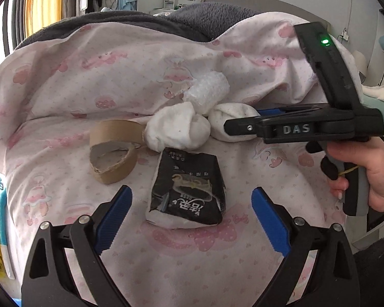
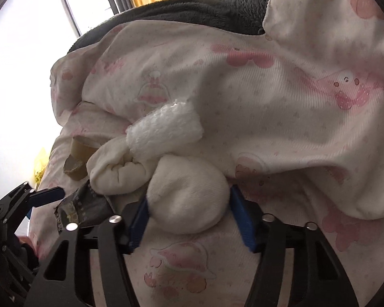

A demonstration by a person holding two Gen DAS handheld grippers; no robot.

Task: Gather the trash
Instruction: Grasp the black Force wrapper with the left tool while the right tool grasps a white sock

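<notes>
left gripper [image 1: 189, 209]: my blue fingers are spread wide on either side of the black snack wrapper [image 1: 188, 192], not touching it, wrapper flat on the pink-print bedsheet [image 1: 64, 81]

right gripper [image 2: 189, 217]: jaws part-open around a white wad [image 2: 189, 197]; pads right against both its sides, can't tell if I'm actually squeezing

other trash: second white wad [image 1: 178, 128] just beyond the wrapper, bubbly white wrap [image 1: 207, 92] touching both wads from behind, squashed cardboard ring [image 1: 114, 151] off to the left

in the way: wads are bunched together, and a fold of sheet humps up right behind them

background: grey blanket [image 1: 115, 23] past the sheet
</notes>
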